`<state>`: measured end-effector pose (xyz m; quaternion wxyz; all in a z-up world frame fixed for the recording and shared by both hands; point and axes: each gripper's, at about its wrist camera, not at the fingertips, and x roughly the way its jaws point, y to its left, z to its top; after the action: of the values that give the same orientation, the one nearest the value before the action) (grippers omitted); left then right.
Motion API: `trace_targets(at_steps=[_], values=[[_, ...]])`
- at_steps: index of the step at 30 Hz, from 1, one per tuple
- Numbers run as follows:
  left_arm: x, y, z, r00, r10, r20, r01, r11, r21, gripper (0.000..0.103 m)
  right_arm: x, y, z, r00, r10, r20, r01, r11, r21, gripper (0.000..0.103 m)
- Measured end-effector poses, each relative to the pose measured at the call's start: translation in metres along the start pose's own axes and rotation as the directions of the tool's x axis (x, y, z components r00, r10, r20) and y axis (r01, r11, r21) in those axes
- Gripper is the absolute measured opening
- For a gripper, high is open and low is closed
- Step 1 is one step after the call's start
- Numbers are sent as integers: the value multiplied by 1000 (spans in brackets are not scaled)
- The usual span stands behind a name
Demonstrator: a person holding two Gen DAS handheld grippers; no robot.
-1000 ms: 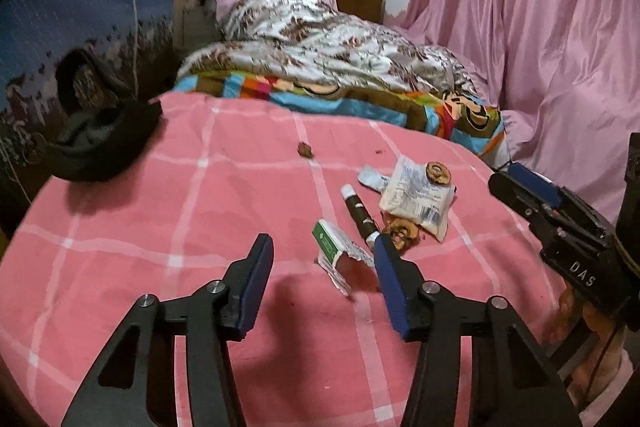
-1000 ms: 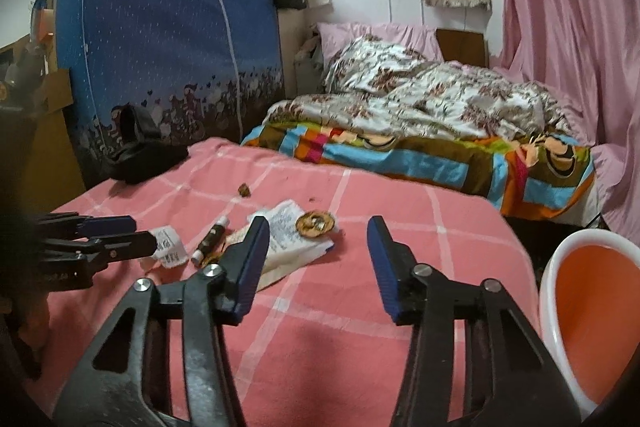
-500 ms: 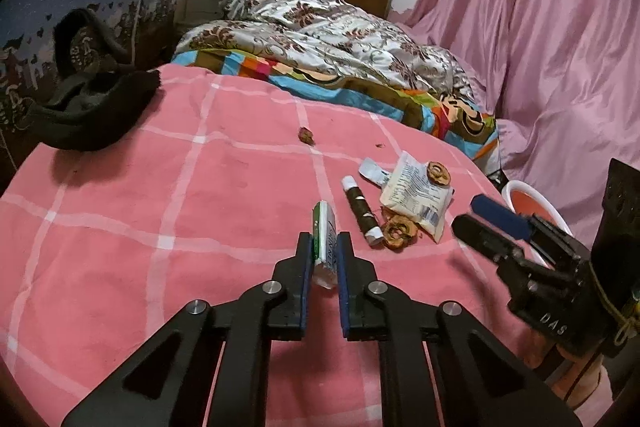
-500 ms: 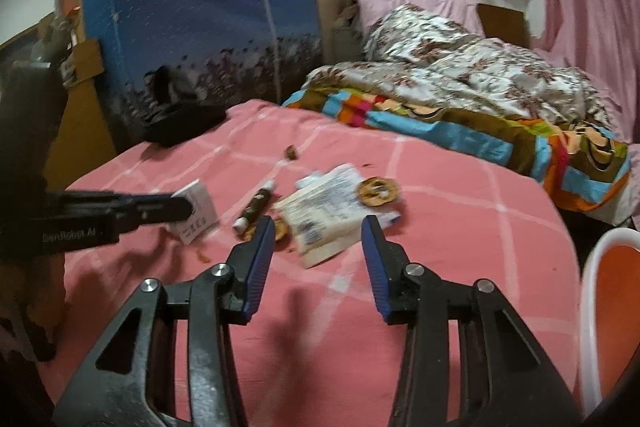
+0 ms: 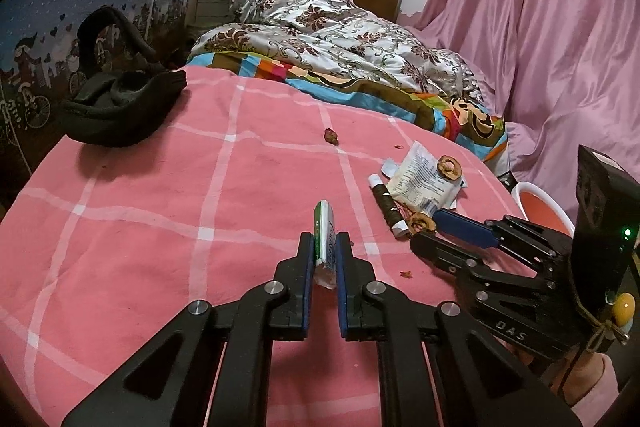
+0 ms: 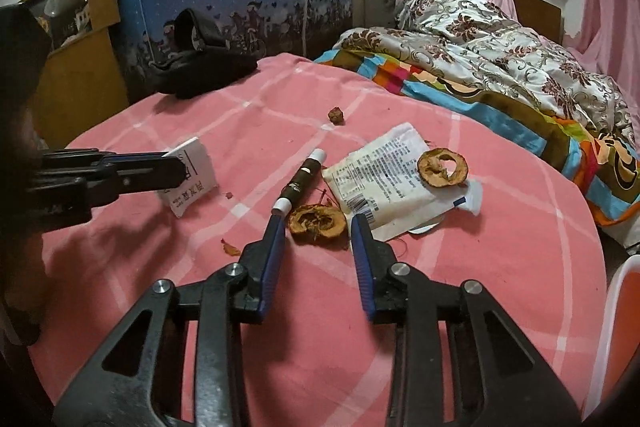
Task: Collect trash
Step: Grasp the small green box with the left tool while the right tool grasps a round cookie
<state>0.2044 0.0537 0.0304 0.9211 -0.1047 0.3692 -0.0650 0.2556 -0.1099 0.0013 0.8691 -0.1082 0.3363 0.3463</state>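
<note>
The right tongs (image 6: 318, 229) are open, and a dried brown fruit ring (image 6: 317, 221) lies flat on the pink desk (image 6: 500, 287) right between their blue tips. The ring is round, so it has no long side to line up with. A dark tube (image 6: 300, 181) lies just beside the left tip, pointing away and a little to the right. A white packet (image 6: 380, 175) lies just past the right tip. I think the tongs only need to close, but the tube is close enough to get pinched too. The left tongs (image 5: 325, 259) are closed on a small green and white wrapper (image 5: 325, 233), held up off the desk. An orange bin (image 6: 622, 327) waits at the right edge.
</note>
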Motion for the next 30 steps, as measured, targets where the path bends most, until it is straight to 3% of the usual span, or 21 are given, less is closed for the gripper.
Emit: trace_targets(at_steps=[10,19,24,30], values=[[-2,-3,-2,1000,3,11,-3,1000,5,8,-4,8,-1,1000,-9,4,9,999,-31,37],[-14,-22,-2,997,1,83,-5,999,53,8,-44,7,-7,987,-19,162,21,1000,-11,37],[-21,-41,1,990,-40,137,28,996,87,8,-79,-1,-9,954,-70,292,71,997,7,37],[-29,-79,8,971,-89,223,53,985,163,8,-119,-18,-15,896,-156,416,144,988,60,37]])
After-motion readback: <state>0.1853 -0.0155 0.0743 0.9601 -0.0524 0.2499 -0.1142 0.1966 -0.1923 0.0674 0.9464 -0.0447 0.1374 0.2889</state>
